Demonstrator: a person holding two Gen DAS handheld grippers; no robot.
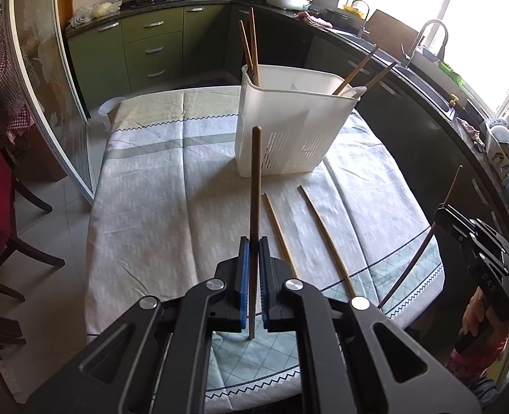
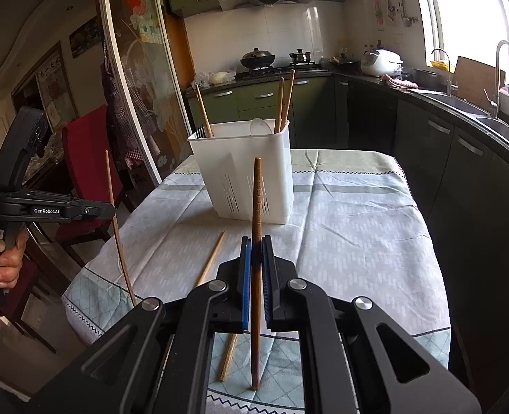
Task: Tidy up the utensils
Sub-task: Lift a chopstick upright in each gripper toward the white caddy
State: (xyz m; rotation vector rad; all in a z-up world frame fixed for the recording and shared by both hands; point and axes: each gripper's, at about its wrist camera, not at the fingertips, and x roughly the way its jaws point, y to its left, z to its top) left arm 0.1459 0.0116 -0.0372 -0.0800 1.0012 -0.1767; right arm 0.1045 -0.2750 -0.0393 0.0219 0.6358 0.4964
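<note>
Holder [image 1: 289, 127] walls hide lower chopstick ends inside. Right-wrist view: gripper body covers middle of loose chopstick [image 2: 213, 258] on table.

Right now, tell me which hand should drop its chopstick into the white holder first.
Probably the left. The left gripper is shut on its chopstick, which lines up with the white holder straight ahead. The right gripper also grips a chopstick, but its holder sits slightly left.

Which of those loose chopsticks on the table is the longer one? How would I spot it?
Find the white basket standing on the tablecloth. Two pale chopsticks lie loose on the cloth in front of it, side by side but apart. The long chopstick is the one nearer the right gripper; it looks slightly curved, and reaches farther toward the table edge than the short chopstick.
</note>
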